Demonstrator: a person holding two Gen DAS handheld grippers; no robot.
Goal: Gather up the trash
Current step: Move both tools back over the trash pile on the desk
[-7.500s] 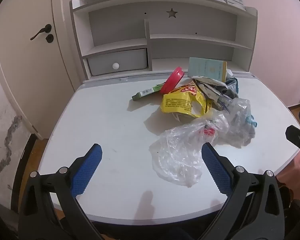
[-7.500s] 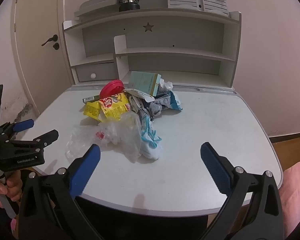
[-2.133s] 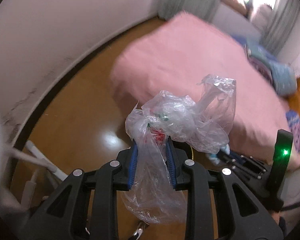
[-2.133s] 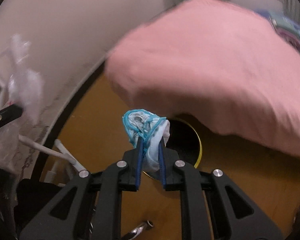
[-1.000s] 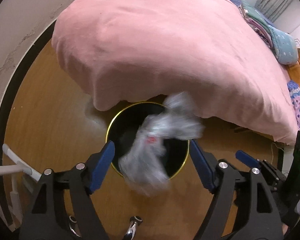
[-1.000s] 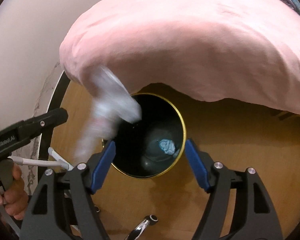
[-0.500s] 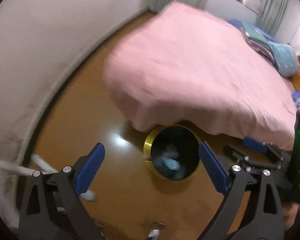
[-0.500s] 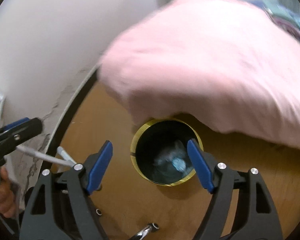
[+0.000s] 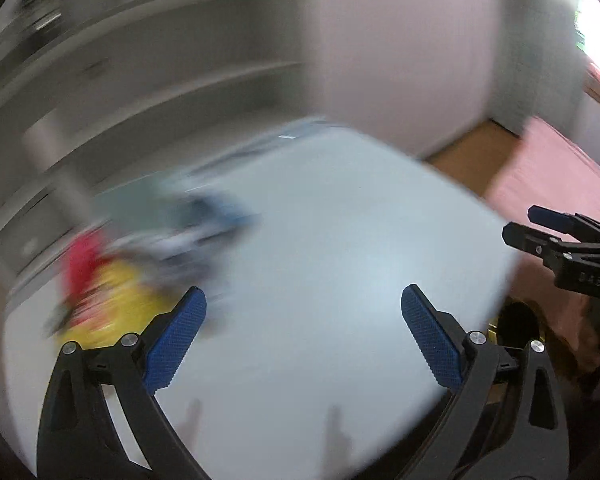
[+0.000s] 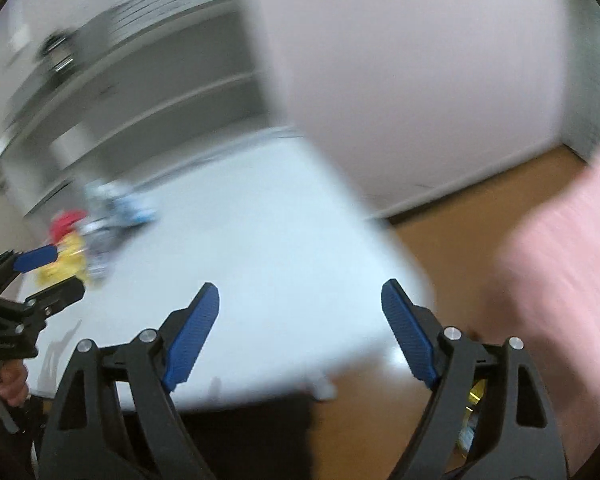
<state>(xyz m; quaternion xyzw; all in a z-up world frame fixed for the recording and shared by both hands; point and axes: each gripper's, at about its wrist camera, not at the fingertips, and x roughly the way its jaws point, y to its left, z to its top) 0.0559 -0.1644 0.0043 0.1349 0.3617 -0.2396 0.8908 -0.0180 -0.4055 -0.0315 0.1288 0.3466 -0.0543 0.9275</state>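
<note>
L wrist view: my left gripper (image 9: 302,336) has its jaws spread wide w/ nothing between them, hanging over the bare near part of the white desk (image 9: 340,240). The trash pile (image 9: 148,256) sits ahead-left near the shelf unit (image 9: 140,80), badly blurred: a red bit, a yellow wrapper (image 9: 116,300), grey-blue stuff behind. Bin (image 9: 518,326) peeks out past the desk's right edge, down on the floor by the pink bed (image 9: 560,184), so I judge it's parked close for short trips. My right gripper (image 9: 556,236) shows at the far right edge. R wrist view: right gripper (image 10: 300,332) also wide, and its jaws have just been opening further, nothing between them. It points at the desk's near-right corner; the pile is well off to the left, just beyond my left gripper. Both empty and spread, prob. to take the next pieces; yellow wrapper looks nearest for the left.
</note>
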